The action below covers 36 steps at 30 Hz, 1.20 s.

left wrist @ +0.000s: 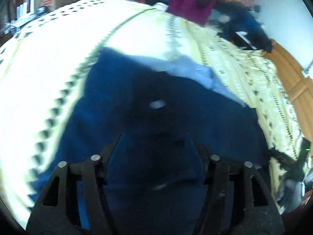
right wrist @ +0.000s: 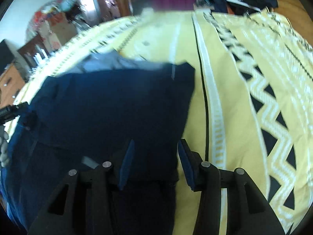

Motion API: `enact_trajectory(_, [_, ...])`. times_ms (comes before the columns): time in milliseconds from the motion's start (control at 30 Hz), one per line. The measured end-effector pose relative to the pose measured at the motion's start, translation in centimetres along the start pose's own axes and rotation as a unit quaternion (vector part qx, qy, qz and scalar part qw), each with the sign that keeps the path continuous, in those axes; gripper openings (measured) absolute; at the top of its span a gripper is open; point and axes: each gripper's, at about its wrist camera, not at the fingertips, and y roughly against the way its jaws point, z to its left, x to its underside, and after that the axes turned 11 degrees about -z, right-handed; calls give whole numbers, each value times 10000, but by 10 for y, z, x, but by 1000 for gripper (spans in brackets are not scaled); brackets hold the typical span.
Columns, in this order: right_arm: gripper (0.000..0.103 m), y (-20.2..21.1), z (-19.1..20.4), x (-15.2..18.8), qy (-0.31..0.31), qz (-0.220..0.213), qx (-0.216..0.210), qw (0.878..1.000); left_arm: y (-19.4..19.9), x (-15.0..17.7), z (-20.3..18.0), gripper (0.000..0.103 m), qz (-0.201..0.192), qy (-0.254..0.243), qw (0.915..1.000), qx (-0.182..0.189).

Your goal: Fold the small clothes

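While the navy garment (right wrist: pixel 109 105) lies on the yellow bedspread (right wrist: pixel 234 98), both the left gripper (left wrist: pixel 154 139) and right gripper (right wrist: pixel 155 148) apparently hover over it, jaws apart.

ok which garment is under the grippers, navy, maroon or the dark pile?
The navy garment, spread on the yellow bedspread beneath both open grippers. The maroon one and the dark pile sit at the far edge.

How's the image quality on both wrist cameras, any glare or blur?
Left wrist: bedspread blown out white, navy garment dark and smeared by motion blur. Right wrist: even exposure, yellow pattern readable, garment edges and background soft; both curve with fisheye distortion.
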Motion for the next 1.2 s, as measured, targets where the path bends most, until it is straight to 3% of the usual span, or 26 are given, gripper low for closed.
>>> enact_trajectory(33, [58,1,2,2,82,30,-33,10000,-6,7,15,66,234,-40,9993,-289])
enact_trajectory(67, [59,-6,4,9,191,240,6,9995,-15,13,25,63,433,33,9984,-354])
enact_trajectory(100, [59,-19,5,19,267,531,102,9982,-15,16,35,56,402,212,9988,-191])
enact_trajectory(133, [59,-27,4,28,250,734,151,9969,-9,13,43,56,310,439,9986,-32])
enact_trajectory(200, [58,-19,6,21,166,610,209,9978,8,7,47,57,167,564,9983,44])
enact_trajectory(267, [57,0,15,8,101,284,131,9995,32,4,51,64,-197,578,9980,143])
enact_trajectory(333, [58,18,35,-4,-61,-10,-316,9995,42,5,57,66,-303,591,9977,107])
enact_trajectory(367, [60,18,41,-5,-305,49,-710,9970,40,3,62,66,-308,564,9979,61])
enact_trajectory(433, [58,13,37,1,-1329,134,-1499,9796,38,0,66,65,-303,524,9982,16])
enact_trajectory(467, [58,9,31,10,-1892,181,-1662,9676,38,0,67,65,-324,528,9981,51])
enact_trajectory(600, [48,-5,26,38,-2657,504,-1743,9468,38,-7,61,66,-390,407,9982,216])
enact_trajectory(733, [53,18,50,27,-2244,171,-1708,9592,40,-7,68,66,-343,376,9981,339])
enact_trajectory(833, [53,27,54,30,-1842,409,-1645,9681,47,-5,70,66,-264,386,9979,450])
enact_trajectory(1033, [53,109,-15,34,-1811,-15,-1056,9778,94,0,98,66,-520,674,9951,505])
enact_trajectory(1200, [55,190,-45,70,-1951,-49,-579,9791,145,31,107,66,-580,817,9942,388])
